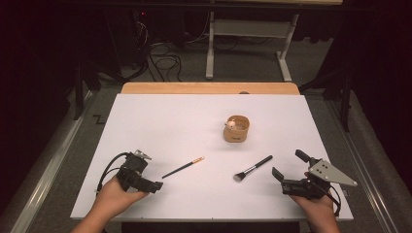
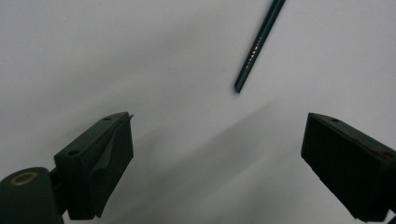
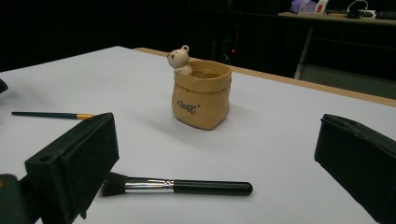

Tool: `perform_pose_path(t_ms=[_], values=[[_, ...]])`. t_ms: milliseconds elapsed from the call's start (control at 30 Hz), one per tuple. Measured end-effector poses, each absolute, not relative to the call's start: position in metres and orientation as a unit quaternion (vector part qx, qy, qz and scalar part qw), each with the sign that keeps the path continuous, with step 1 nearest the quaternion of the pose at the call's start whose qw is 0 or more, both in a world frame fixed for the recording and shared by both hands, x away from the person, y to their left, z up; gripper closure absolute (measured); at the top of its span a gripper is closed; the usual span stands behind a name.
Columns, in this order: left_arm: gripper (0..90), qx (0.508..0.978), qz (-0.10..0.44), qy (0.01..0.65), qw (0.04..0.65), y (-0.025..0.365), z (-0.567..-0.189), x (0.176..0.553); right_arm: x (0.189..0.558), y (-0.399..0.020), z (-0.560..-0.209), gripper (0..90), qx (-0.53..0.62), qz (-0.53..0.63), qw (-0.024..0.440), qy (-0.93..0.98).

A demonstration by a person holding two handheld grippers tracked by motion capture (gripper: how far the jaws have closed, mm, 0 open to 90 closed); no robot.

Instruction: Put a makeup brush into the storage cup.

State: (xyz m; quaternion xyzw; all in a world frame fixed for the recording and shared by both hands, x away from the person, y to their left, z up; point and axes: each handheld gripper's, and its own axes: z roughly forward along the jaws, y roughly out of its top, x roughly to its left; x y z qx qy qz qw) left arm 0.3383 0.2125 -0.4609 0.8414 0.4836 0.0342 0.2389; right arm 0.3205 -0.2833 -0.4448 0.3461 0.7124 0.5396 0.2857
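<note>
On the white table cover point(image 1: 160, 121) lie a thin dark-handled brush point(image 1: 183, 167) with an orange end and a black makeup brush point(image 1: 252, 168) with a silver ferrule. Behind them stands a tan bag-shaped pot point(image 1: 236, 128) with a small bear on its rim. My left gripper point(image 1: 156, 182) rests near the front left, open, its jaws pointing toward the thin brush. In the left gripper view the dark handle end point(image 2: 257, 46) lies just beyond the open jaws point(image 2: 219, 154). My right gripper point(image 1: 289, 165) is open at the front right. Its jaws point(image 3: 219, 158) frame the makeup brush point(image 3: 187, 186) and the pot point(image 3: 201, 95).
A wooden strip point(image 1: 209, 88) runs along the table's far edge. Beyond it are a white stand's legs point(image 1: 210, 53) and cables on the floor point(image 1: 165, 60). In the right gripper view the thin brush point(image 3: 51, 115) lies far to the left.
</note>
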Motion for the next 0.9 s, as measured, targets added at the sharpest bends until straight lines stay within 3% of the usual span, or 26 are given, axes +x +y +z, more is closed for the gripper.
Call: perform_pose_path(t_ms=[900], values=[[14.8,0.879,0.041,0.431,0.198,0.180,-0.451,0.358,0.320,-0.281,-0.446,0.5,0.348,0.537,0.283,0.714]])
